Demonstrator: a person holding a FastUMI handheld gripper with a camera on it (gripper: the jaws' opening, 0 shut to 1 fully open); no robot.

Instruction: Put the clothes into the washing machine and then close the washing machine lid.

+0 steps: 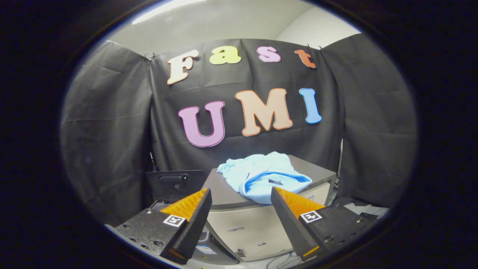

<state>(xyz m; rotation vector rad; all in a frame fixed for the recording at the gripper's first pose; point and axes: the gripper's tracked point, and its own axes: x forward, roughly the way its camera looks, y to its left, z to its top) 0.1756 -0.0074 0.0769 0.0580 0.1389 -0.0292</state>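
Since nothing is picked up yet, I hold my gripper (241,209) with fingers spread and empty, aimed at the light blue shirt (263,175) heaped on the grey cabinet (224,194) beyond them, washing machine (175,185) lid raised alongside.

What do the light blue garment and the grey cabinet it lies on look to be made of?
Light blue garment: soft knit or woven cloth, matte; it folds and crumples, probably cotton-like. Grey cabinet: smooth, flat panels with a dull sheen, painted metal or laminate; which one is unclear. The gripper is open, its fingers just short of the garment.
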